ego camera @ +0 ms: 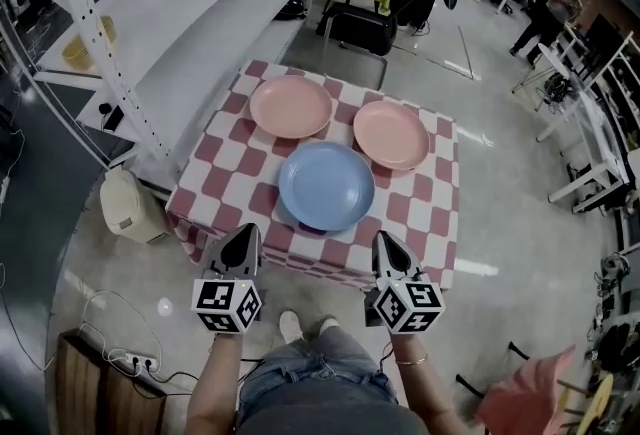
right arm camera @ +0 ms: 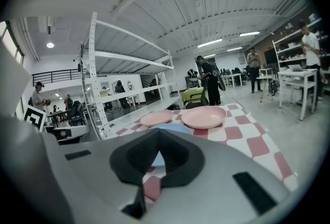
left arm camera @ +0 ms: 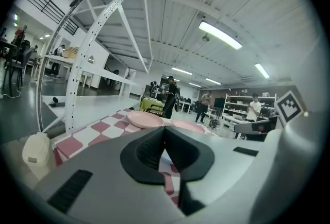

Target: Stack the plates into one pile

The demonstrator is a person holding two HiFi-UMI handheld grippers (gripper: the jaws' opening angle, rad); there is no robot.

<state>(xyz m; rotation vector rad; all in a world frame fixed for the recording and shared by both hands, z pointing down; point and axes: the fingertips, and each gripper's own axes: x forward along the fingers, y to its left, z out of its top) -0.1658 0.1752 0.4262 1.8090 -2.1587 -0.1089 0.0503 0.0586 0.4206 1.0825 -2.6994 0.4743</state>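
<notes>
Shelving [ego camera: 200, 13] fills the far left, long and white, and a pale lidded container [ego camera: 130, 206] sits on the floor by the table's left side. Left gripper [ego camera: 243, 233] hovers over the near edge of the table [ego camera: 215, 173], which wears a red-and-white checked cloth. Its jaws are pressed together with nothing between them, and the left gripper view shows it plainly. Now the plates, all three lying flat and separate on the cloth. The left pink plate [ego camera: 290, 106] sits far left, and the blue plate [ego camera: 326, 185] is nearer and central. The right pink plate [ego camera: 391, 134] is far right, close beside the blue one; whether their rims touch, I can't tell. Right gripper [ego camera: 386, 243] hangs over the near edge too, right of the blue plate, jaws closed tight and empty. Both grippers are clear of every plate.
</notes>
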